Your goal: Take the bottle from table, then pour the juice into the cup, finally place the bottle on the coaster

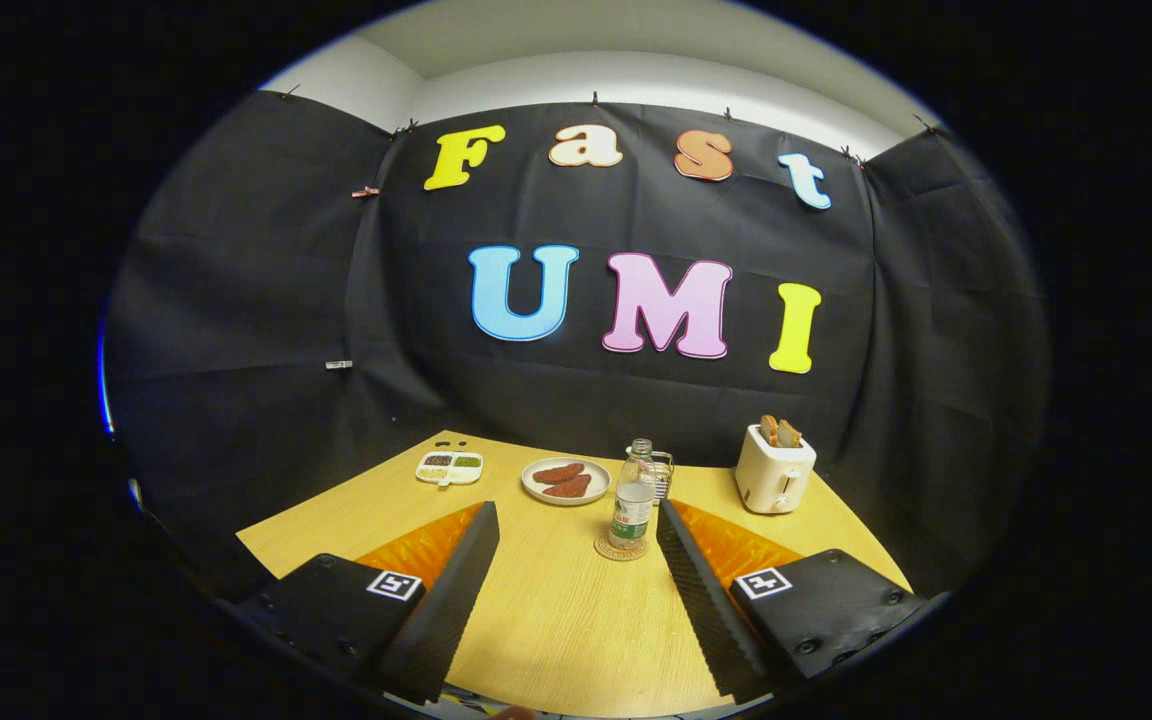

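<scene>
Bottle [632, 495] upright on coaster [620, 549], label unreadable, just beyond jaws [576, 515] wide open, empty

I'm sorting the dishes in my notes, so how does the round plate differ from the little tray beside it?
The plate is round and undivided; the tray is oblong with several compartments. The plate carries two reddish-brown pieces, while the tray holds small separate portions of dark, green and pale bits. The plate lies nearer the bottle on the coaster; the tray lies farther off. Both are white and flat on the table, beyond the open claw.

Wooden table [536, 620], black cloth wall [236, 300]
</scene>
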{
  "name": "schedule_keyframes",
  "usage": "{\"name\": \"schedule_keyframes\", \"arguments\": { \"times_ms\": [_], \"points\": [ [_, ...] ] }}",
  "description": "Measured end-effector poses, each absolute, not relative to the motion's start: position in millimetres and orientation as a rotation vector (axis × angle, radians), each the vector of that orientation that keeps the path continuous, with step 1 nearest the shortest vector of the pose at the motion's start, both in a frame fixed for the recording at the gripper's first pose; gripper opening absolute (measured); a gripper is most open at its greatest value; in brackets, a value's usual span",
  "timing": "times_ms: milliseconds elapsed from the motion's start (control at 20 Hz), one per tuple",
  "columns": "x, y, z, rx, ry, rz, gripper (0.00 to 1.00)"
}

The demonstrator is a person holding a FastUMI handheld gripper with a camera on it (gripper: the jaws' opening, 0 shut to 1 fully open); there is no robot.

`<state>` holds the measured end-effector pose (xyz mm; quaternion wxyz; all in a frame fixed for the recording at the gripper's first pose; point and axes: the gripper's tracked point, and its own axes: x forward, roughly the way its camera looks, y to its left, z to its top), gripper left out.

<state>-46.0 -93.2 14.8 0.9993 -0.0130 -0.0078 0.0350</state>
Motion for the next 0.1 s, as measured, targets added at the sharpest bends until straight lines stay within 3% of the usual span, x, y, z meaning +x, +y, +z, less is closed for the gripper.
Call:
{"name": "schedule_keyframes", "arguments": {
  "times_ms": [100],
  "points": [
    [-43.9, -92.2, 15.3, -0.023, -0.014, 0.053, 0.97]
  ]
}}
